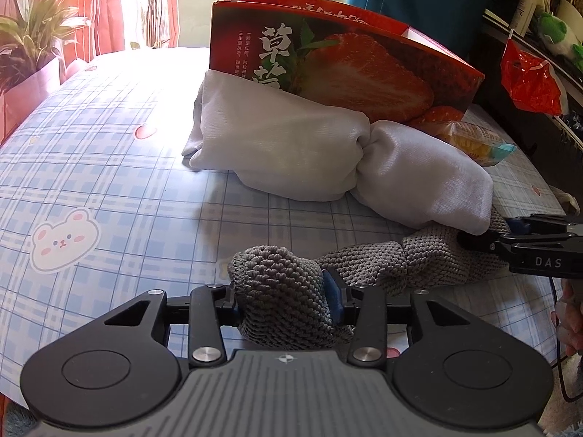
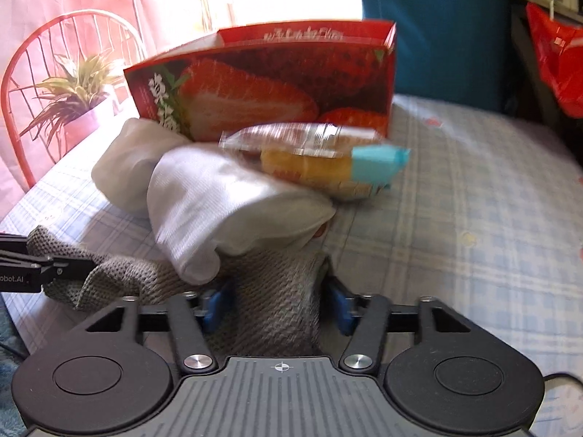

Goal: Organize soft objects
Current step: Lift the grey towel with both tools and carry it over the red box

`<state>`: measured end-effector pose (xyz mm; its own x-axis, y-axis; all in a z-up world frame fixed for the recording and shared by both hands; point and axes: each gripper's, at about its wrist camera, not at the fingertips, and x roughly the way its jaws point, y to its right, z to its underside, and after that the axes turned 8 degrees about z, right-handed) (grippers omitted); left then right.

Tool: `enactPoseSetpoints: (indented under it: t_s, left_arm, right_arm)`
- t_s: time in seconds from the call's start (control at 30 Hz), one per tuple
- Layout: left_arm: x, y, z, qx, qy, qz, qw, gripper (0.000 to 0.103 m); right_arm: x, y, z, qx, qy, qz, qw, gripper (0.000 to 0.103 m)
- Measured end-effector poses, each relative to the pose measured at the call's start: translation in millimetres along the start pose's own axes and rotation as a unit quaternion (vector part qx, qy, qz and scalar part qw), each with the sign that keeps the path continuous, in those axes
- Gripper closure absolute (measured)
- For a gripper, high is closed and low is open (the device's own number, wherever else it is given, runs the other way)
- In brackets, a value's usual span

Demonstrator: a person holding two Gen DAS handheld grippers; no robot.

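Observation:
A grey knitted cloth (image 1: 400,258) lies stretched across the plaid bed sheet (image 1: 109,167). One bunched end fills the gap of my left gripper (image 1: 288,302), whose jaws stand apart, the blue pads only brushing it. The other end (image 2: 277,291) lies between the parted pads of my right gripper (image 2: 277,309), with a gap showing on each side. Each gripper shows in the other's view: the right gripper (image 1: 470,240) at the cloth's far end, the left gripper (image 2: 54,269) at the left edge. A knotted white cloth bundle (image 1: 291,145) (image 2: 218,196) rests partly on the grey cloth.
A red strawberry box (image 1: 346,65) (image 2: 273,83), open on top, stands behind the bundle. A clear snack packet (image 1: 473,142) (image 2: 328,167) leans on the bundle. A potted plant (image 1: 29,36) and a red chair (image 2: 36,54) stand left; a red bag (image 1: 528,80) hangs right.

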<state>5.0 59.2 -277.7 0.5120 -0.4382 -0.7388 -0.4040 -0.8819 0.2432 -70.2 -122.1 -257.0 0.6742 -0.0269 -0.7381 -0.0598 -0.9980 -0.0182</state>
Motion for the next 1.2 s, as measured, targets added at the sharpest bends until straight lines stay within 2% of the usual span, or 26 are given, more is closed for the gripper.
enactPoseSetpoints:
  t_s: [0.07,0.13,0.17,0.23,0.4,0.67,0.93,1.2]
  left_arm:
    - [0,0,0,0.0,0.0,0.001,1.0,0.058]
    - [0,0,-1,0.0,-0.002,0.0,1.0,0.058]
    - [0,0,-2,0.0,-0.003,-0.001,1.0,0.059]
    - [0,0,-3,0.002,-0.006,0.011,0.9999,0.069]
    - [-8,6,-13,0.027,0.003,0.008,0.9996,0.075]
    - [-48,11,-47,0.04,0.064,0.029,0.9967,0.075]
    - [-79,22,-91,0.064,0.118,0.037,0.9902,0.075]
    - [-76,28,-134,0.066,0.134,0.028,0.9883,0.075]
  right_arm:
    - [0,-2,2,0.001,0.003,-0.005,1.0,0.068]
    - [-1,-3,3,0.001,-0.001,-0.015,1.0,0.085]
    - [-1,-4,3,0.002,-0.003,-0.021,1.0,0.088]
    - [-4,-8,2,-0.001,-0.004,-0.024,1.0,0.093]
    - [-18,-7,-1,0.005,0.001,-0.034,0.999,0.095]
    - [-59,-7,-24,-0.001,0.051,-0.043,0.998,0.096]
    - [-96,-8,-78,-0.019,0.111,-0.043,0.993,0.096]
    - [-97,-5,-128,-0.039,0.146,-0.019,0.988,0.096]
